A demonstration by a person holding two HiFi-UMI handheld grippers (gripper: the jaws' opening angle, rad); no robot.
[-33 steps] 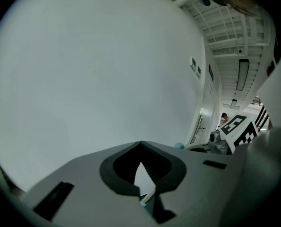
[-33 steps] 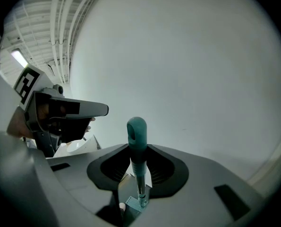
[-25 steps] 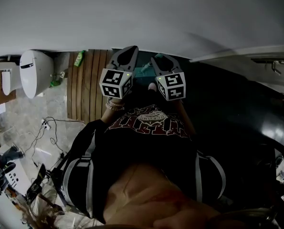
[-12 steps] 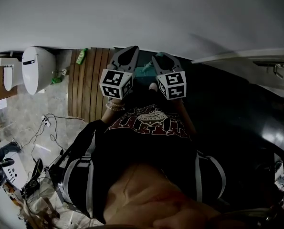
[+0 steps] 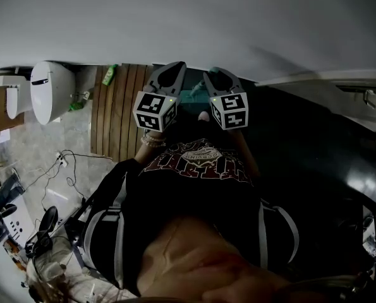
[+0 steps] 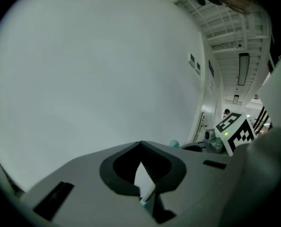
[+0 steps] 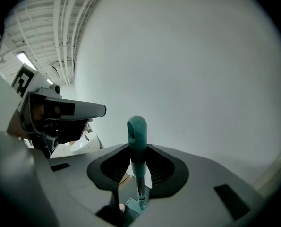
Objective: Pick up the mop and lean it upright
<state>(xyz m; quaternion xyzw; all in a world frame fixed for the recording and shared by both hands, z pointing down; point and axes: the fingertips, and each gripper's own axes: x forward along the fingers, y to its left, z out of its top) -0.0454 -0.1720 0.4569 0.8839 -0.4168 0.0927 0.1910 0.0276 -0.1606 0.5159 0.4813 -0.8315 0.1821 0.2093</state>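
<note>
The mop's teal handle (image 7: 136, 131) stands upright in front of a white wall. Its thin pole runs down through the gap of my right gripper (image 7: 139, 174), with a strip of white wall showing on each side of the pole, so the jaws are open. In the head view a bit of the teal mop (image 5: 189, 95) shows between the two grippers. My left gripper (image 5: 170, 68) is held beside my right gripper (image 5: 214, 76), both close to the wall. The left gripper (image 6: 142, 176) has its jaws a narrow slit apart with nothing between them; a speck of teal shows low in the slit.
The white wall (image 5: 188, 17) is directly ahead. A wooden slat mat (image 5: 121, 115) lies on the floor to the left, with a green bottle (image 5: 109, 74) at its far end and a white toilet (image 5: 48, 90) beyond. Cables (image 5: 61, 166) and gear lie at lower left. The right side is dark.
Both grippers keep their places by the wall. The head view has shifted slightly, so the toilet sits a little further right in the picture.
</note>
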